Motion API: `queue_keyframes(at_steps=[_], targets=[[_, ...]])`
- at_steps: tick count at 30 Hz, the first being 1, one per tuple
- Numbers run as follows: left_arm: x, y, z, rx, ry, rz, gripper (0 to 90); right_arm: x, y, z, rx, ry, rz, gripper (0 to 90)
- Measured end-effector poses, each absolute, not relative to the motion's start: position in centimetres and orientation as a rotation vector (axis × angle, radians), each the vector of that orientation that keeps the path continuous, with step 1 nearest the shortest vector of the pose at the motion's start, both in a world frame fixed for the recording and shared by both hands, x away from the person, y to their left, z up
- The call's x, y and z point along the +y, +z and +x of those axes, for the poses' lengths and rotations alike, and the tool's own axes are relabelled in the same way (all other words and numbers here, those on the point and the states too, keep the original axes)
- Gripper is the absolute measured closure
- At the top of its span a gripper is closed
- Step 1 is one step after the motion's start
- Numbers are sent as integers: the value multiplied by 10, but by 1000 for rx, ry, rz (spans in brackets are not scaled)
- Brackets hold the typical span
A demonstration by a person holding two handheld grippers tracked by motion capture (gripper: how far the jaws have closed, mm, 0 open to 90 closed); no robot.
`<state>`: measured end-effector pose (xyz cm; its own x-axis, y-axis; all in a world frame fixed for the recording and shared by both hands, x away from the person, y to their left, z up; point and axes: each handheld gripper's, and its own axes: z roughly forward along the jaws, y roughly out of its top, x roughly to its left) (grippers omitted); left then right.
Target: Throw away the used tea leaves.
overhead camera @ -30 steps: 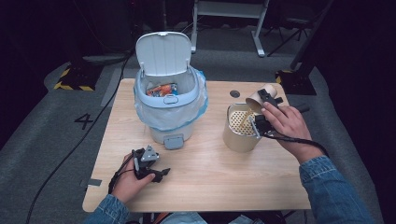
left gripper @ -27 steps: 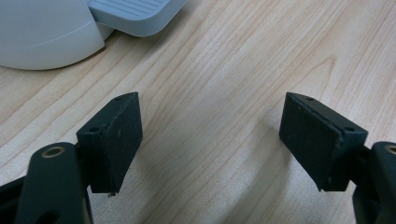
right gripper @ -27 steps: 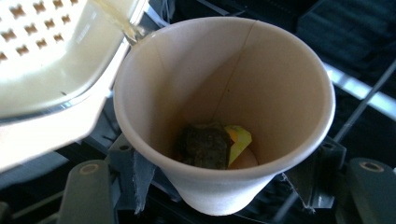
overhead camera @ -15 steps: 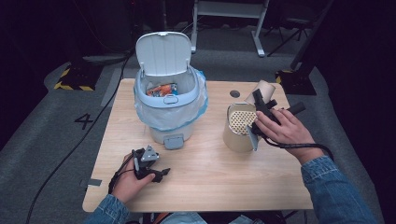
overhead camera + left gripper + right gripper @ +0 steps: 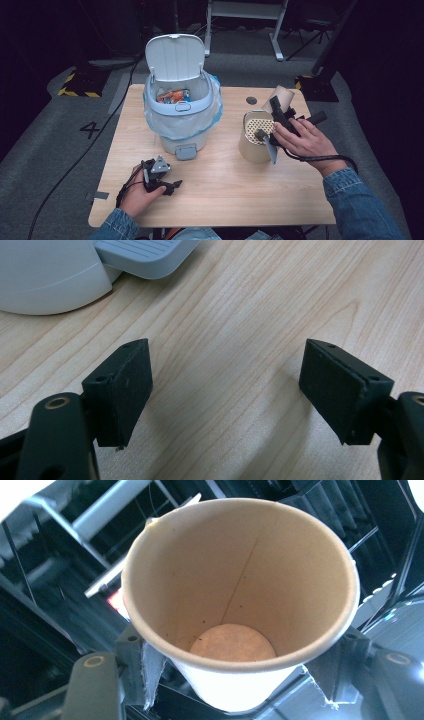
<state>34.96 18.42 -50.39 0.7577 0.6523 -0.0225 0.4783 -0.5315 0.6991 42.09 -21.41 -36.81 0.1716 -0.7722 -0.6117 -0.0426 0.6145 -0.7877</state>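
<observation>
While the person's right hand (image 5: 302,142) is raised beside the tan canister (image 5: 256,145), the right gripper (image 5: 280,112) pinches a paper cup (image 5: 240,595) by its lower wall, 1 jaw on each side. From the right gripper view the cup's mouth faces the camera, and its round base is visible inside with a few dark specks on the inner wall. From the high view the cup (image 5: 282,97) is tilted, held above the table (image 5: 240,190) just behind the canister, whose top carries a perforated insert.

The left gripper (image 5: 159,181) rests low at the table's near left edge in the left hand (image 5: 135,197); its 2 jaws stand spread wide with nothing between them but bare wood, as the left gripper view confirms.

A white pedal bin (image 5: 182,117) stands at the table's centre-left, lid upright, lined with a clear bag and holding coloured wrappers. Its pedal (image 5: 145,255) lies just ahead of the left gripper.
</observation>
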Motion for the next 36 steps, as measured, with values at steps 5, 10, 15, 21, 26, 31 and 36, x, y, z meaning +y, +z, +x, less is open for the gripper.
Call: queue_keyframes(at_steps=[5,10,15,21,26,31,36], targets=[[184,-504,350,842,314,2237,220,-217,-355,423,1488,-336,-615,315],[184,-504,350,842,314,2237,220,-230,-335,430,1756,56,-325,308],[184,-504,350,842,314,2236,220,-249,-325,442,1981,495,-1,308],[184,-504,349,845,312,2234,221,-268,-326,455,2201,909,395,307],[184,-504,349,845,311,2234,220,-285,-328,464,2282,1173,603,305],[184,-504,350,841,312,2236,220,-295,-329,466,2340,1277,674,304],[184,-504,350,841,312,2236,220,-297,-326,466,2417,1370,718,302]])
